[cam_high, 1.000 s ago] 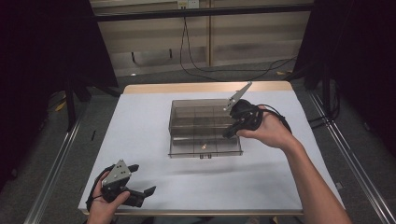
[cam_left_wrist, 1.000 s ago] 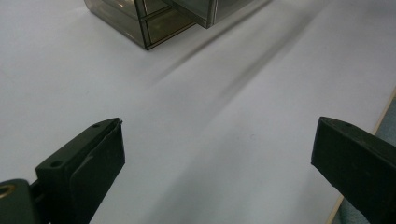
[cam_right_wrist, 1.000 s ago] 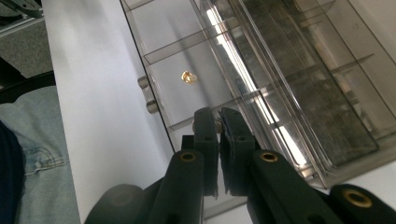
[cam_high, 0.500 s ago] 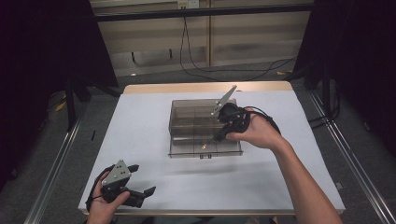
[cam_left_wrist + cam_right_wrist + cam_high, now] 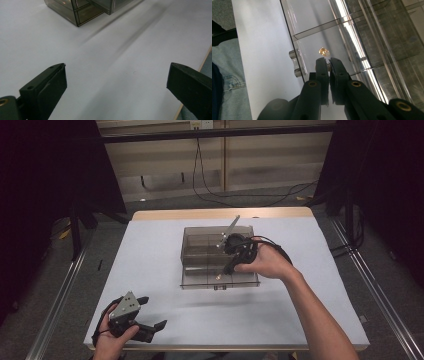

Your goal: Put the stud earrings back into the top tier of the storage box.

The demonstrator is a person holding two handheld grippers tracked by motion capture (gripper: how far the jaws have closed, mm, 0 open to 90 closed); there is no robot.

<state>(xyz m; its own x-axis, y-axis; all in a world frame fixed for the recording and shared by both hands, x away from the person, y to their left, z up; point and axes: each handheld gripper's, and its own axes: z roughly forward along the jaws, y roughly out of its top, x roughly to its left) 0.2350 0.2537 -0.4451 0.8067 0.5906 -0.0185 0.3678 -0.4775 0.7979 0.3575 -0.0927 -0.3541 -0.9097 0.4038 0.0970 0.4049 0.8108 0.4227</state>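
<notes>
The right tongs (image 5: 329, 61) are clenched, their tips down inside the front compartment of the clear box (image 5: 200, 251), just beside a small gold piece (image 5: 324, 51) on its floor. The left tongs (image 5: 150, 327) rest released on the white counter (image 5: 150, 250), well apart from the box.

The smoke-tinted clear plastic compartment box (image 5: 220, 262) looks glossy and smooth, its walls throwing bright reflections. The small gold-coloured metal piece (image 5: 324, 52) inside it shines. The box's two silvery front knobs (image 5: 295, 63) look like polished metal. The white tabletop (image 5: 150, 265) is matt and smooth, with a pale wooden edge. The black right tool (image 5: 329, 65) looks like matt plastic with brass-coloured screws.
</notes>
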